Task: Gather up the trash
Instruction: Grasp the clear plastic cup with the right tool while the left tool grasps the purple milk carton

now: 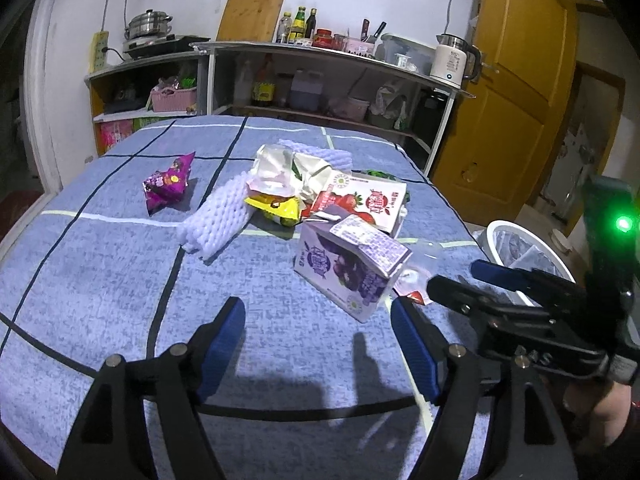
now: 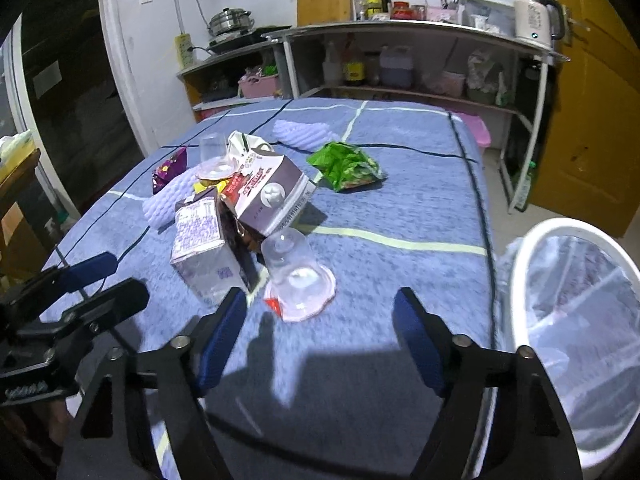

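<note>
From my left camera the purple carton [image 1: 352, 268] covers most of the clear cup [image 1: 416, 276] behind it, and the green wrapper [image 1: 376, 174] is only a sliver past the strawberry carton [image 1: 360, 202]. My right view cuts off the bin [image 2: 520, 264] at the frame edge (its bottom too). Carton print is too small to read.

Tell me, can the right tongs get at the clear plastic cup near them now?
Probably yes. The right tongs are open, and the clear cup lies just ahead with nothing between; the purple carton stands beside it.
</note>
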Tool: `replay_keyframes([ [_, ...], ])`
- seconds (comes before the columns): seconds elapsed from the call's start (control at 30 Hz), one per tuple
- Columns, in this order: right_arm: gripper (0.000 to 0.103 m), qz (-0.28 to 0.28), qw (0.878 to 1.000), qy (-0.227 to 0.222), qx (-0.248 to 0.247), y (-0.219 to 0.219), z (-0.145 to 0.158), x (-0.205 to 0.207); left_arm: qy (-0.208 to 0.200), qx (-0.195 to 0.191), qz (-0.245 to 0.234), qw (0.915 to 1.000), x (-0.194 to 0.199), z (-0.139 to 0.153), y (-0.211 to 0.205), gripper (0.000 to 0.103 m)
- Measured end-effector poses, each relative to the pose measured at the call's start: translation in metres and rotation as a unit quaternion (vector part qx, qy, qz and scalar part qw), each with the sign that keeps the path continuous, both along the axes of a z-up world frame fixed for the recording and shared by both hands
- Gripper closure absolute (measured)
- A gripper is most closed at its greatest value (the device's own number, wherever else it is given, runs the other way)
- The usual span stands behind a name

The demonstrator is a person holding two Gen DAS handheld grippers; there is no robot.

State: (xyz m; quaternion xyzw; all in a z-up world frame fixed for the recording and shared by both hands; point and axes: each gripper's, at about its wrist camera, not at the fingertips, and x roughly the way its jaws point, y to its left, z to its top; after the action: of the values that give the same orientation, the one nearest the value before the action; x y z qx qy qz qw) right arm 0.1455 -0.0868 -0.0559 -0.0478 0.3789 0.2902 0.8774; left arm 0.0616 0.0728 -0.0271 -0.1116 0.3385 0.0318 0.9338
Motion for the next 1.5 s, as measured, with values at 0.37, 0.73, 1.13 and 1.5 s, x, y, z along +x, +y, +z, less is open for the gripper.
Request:
replay_keyframes([
  [0.37,0.068,0.029,0.999,0.030,0.007,0.020,-0.006,0.023,-0.004,-0.047,-0.003,0.9989,0.017,0.006,0.006,0.026],
  [0.73,0.069,-0.004,0.999,0.040,0.029,-0.016,-0.006,0.018,0.009,-0.071,0.002,0.9974,0.052,0.005,-0.017,0.024],
  [1.13,0.069,-0.019,0.998,0.038,0.039,-0.033,-0.005,0.015,0.030,-0.002,0.047,0.9984,0.063,-0.004,-0.028,0.034],
  [1.5,0.069,-0.024,0.998,0.029,0.041,-0.045,0.000,0.000,0.032,0.019,0.060,0.9975,0.039,-0.005,-0.014,0.064],
])
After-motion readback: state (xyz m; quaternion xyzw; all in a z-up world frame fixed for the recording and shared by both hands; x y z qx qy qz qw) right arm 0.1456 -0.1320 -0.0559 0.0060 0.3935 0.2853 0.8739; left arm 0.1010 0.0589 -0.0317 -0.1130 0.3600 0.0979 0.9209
